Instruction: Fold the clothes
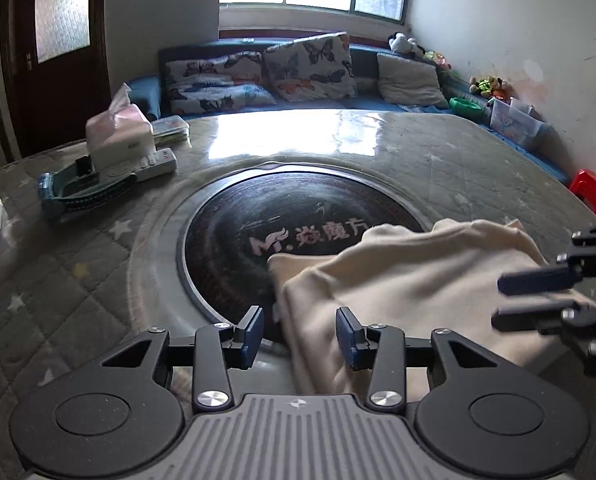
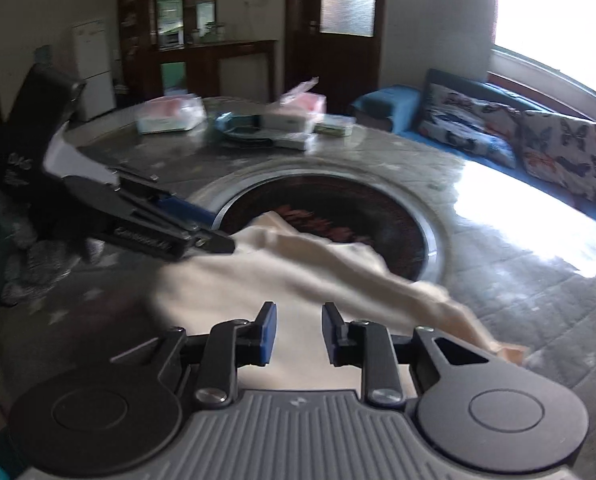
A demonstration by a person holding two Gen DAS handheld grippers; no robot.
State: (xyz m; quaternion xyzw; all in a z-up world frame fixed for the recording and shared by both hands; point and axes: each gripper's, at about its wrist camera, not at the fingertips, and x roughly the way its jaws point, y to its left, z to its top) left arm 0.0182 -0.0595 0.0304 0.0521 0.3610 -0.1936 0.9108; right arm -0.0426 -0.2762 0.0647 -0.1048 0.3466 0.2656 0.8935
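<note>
A crumpled cream fabric garment (image 1: 414, 284) lies on a round table covered with a grey quilted, star-printed cloth (image 1: 58, 272), one edge draped over the dark circular inset plate (image 1: 234, 240) at its centre. The left gripper (image 1: 300, 334) hangs over the garment's near edge with its jaws apart and no cloth pinched between them, while the right gripper (image 2: 296, 334) hovers over the same garment, its jaws likewise parted and empty. A tissue box (image 1: 118, 136) and a white remote control (image 1: 156, 164) sit near the table's far edge.
</note>
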